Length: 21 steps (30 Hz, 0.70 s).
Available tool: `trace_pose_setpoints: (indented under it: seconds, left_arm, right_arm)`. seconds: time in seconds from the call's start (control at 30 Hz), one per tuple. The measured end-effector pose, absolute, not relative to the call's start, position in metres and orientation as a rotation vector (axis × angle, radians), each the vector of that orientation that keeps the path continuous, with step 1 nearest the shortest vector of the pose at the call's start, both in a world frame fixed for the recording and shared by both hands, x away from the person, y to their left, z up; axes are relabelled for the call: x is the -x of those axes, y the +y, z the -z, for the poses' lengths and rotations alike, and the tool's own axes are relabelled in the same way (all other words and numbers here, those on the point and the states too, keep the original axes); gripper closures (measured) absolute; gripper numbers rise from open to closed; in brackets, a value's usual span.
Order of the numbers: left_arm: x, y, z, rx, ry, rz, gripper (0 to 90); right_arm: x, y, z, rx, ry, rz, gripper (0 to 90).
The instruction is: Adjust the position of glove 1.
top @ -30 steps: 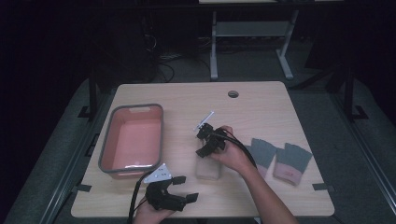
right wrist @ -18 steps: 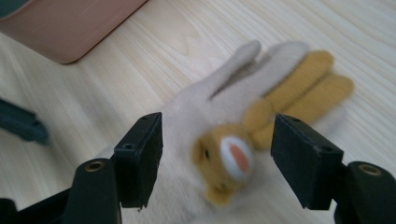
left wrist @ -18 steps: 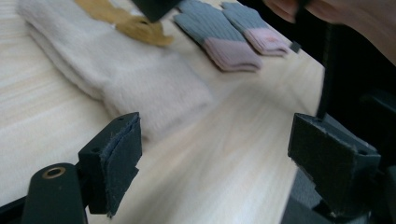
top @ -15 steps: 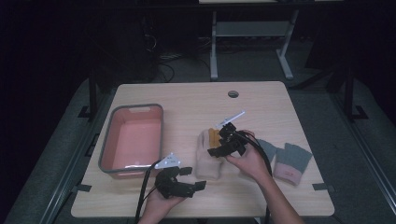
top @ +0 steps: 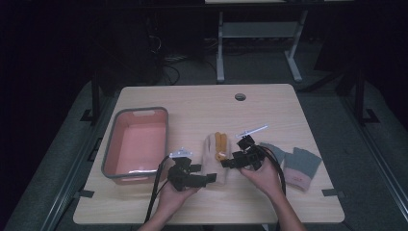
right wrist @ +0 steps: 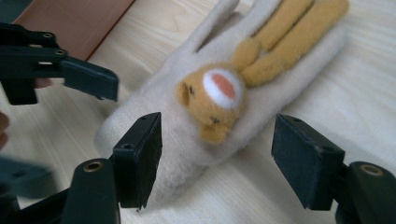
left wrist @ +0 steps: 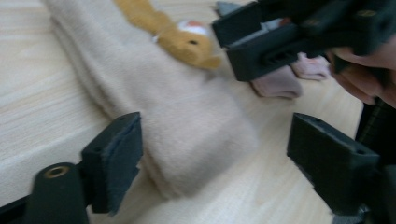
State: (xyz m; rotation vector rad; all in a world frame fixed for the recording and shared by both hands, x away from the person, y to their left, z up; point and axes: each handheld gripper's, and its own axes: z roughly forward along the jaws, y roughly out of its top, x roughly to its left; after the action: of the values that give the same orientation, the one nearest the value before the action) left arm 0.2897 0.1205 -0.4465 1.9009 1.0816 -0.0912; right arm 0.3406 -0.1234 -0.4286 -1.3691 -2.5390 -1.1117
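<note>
Since a second ago both of your hands have slid toward the beige glove (top: 214, 159), the left one in from the table's near edge and the right one off toward the grey gloves; your left tongs have just been closing a touch, with the glove's cuff between the jaws but untouched. Going left to right: the pink tray (top: 114, 144) sits well to the left of your left tongs (top: 210, 178), presumably where the gloves are meant to go, and it holds none that I can make out. Your left tongs lie level at the cuff end, jaws apart, set to take that end. The glove lies flat on the table between the two tongs, fingers pointing away from you. Your right tongs (top: 226, 163) stand just to its right, jaws wide and gripping nothing, straddling the orange animal patch (right wrist: 212, 100). Farther right, beyond that hand, lie the grey gloves (top: 302, 162). The high view gives you the tray and the spare gloves; the right gripper view shows the patch's face and that neither pad touches the fleece. The left gripper view, somewhat blurred, shows the cuff (left wrist: 196, 154) lying clear of both pads.
</note>
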Motion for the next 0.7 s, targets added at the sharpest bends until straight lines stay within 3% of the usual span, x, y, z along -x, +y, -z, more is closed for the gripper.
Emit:
trace_pose_setpoints:
  seconds: [0.4,0.7]
  left_arm:
    - [-0.304,0.118,0.460,-1.904,1.239,0.111,37.5]
    - [-0.307,0.114,0.466,-1.922,1.245,0.151,46.8]
  right_arm:
    - [-0.342,-0.123,0.448,1.478,-2.395,1.108,37.8]
    - [-0.342,-0.121,0.459,1.562,-2.301,1.092,41.1]
